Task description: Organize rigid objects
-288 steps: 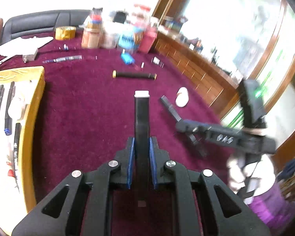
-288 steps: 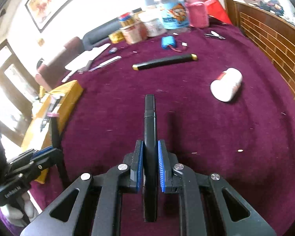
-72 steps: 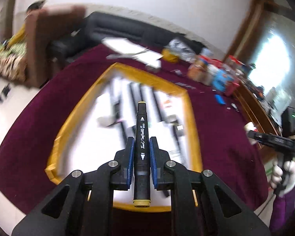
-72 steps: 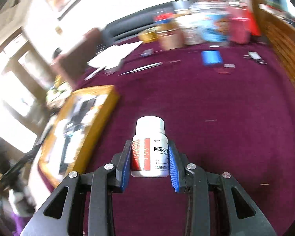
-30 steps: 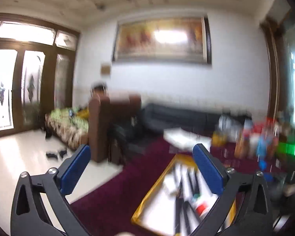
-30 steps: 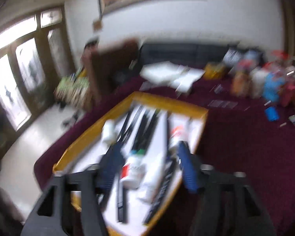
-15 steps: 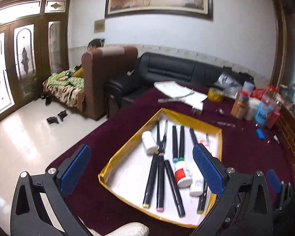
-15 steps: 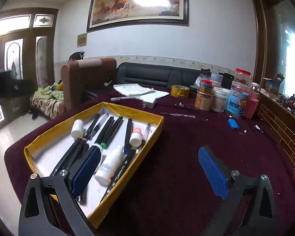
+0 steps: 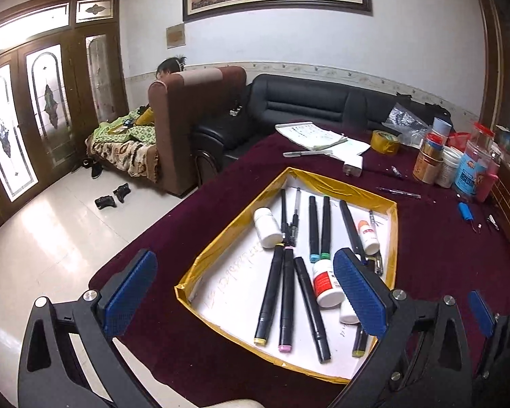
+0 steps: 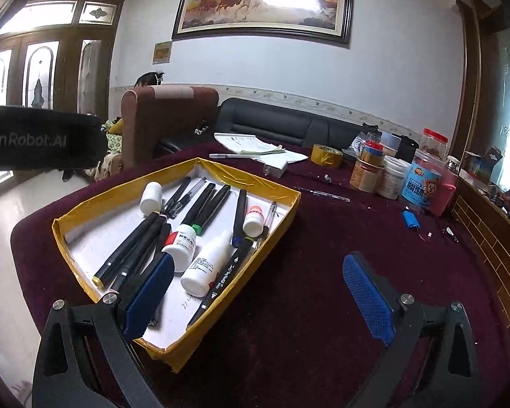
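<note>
A yellow-rimmed tray (image 9: 227, 234) with a white floor lies on the dark red tabletop. It holds several black markers (image 9: 272, 292), a plain white bottle (image 9: 267, 226), a red-labelled bottle (image 9: 326, 282) and a small orange-capped bottle (image 9: 369, 233). My left gripper (image 9: 244, 292) hangs open above the tray's near end with nothing between its pads. In the right wrist view, the tray (image 10: 173, 176) sits left of centre with the red-labelled bottle (image 10: 180, 246) and a white squeeze bottle (image 10: 207, 265). My right gripper (image 10: 258, 297) is wide open and empty over the tray's near right corner.
Jars and tubs (image 10: 421, 176) cluster at the table's back right, near a tape roll (image 10: 326, 156), papers (image 10: 248, 144), a pen (image 10: 323, 194) and a blue battery (image 10: 409, 219). The table edge drops to the floor on the left. An armchair (image 9: 193, 119) and sofa stand behind.
Both blurred views have steadied and tipped down onto the tray. The right jaws spread wide, leaving the red-labelled bottle lying in the tray. The left gripper stays open.
</note>
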